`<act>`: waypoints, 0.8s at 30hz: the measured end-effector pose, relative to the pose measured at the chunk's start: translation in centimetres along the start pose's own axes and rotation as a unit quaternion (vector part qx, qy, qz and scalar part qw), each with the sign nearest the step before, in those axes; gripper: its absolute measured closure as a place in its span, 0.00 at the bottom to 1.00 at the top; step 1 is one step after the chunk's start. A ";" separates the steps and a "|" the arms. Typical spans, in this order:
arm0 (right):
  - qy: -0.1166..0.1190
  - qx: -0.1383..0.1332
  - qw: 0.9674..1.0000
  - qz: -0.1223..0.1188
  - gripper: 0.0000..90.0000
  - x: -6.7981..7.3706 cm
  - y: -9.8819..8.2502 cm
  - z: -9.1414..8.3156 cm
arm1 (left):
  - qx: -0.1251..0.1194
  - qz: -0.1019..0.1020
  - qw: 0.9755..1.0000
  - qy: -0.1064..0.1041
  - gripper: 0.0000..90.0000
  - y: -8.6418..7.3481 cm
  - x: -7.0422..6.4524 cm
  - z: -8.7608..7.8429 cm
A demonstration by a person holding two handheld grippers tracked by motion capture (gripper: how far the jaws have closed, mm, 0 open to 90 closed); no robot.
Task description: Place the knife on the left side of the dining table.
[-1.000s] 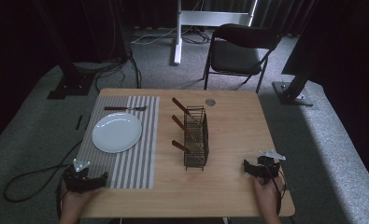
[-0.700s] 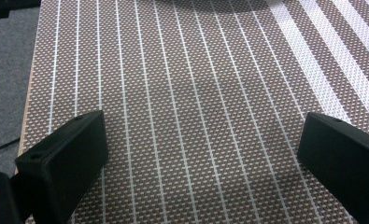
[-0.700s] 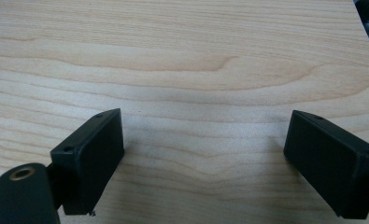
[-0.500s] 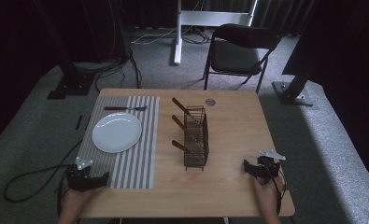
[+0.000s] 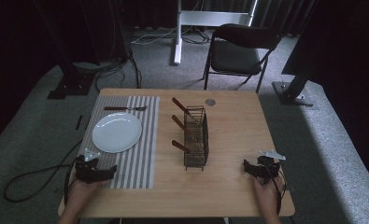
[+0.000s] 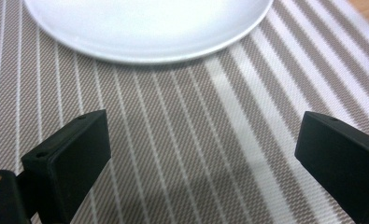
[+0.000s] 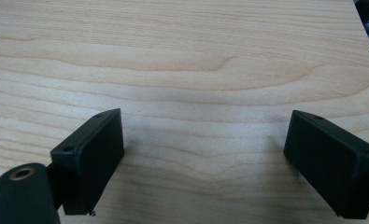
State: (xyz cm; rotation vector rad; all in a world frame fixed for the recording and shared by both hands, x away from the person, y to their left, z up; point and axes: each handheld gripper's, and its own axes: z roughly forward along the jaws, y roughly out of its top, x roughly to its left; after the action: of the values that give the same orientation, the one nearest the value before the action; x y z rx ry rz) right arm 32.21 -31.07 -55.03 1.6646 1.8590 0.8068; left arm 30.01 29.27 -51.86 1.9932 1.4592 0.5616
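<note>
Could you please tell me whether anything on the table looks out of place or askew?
Mostly tidy. The fork lies crosswise beyond the plate on the striped placemat, not beside it, and three wooden handles lean out of the wire basket. Nothing looks spilled or damaged.

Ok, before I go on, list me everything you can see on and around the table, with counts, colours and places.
Table: 1, light wood, centre.
Placemat: 1, grey-and-white striped, table's left half.
Plate: 1, white, on the placemat.
Fork: 1, brown handle, on the placemat beyond the plate.
Wire caddy: 1, dark, table centre.
Utensil handles: 3, brown, sticking out of the caddy leftward.
Small round disc: 1, grey, far table edge.
Folding chair: 1, black, beyond the table.
Left hand-held gripper: 1, black, open, over the placemat's near edge.
Right hand-held gripper: 1, black, open, near right corner.
</note>
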 end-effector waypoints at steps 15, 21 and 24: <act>0.000 0.000 1.000 -0.001 0.13 0.0 0.0 0.0 | -0.014 0.028 0.999 -0.028 0.05 3.8 -1.5 0.5; 0.000 -0.001 1.000 -0.001 0.13 0.0 0.0 0.0 | -0.018 0.037 0.998 -0.037 0.05 5.1 -2.0 0.8; 0.000 -0.001 1.000 -0.001 0.13 0.0 0.0 0.0 | -0.028 0.045 0.998 -0.042 0.05 6.4 -2.6 0.9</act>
State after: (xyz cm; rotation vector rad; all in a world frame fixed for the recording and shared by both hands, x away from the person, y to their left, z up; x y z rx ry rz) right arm 32.21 -31.09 -55.05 1.6616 1.8598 0.8066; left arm 34.27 25.27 -48.12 2.0211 1.2962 0.5433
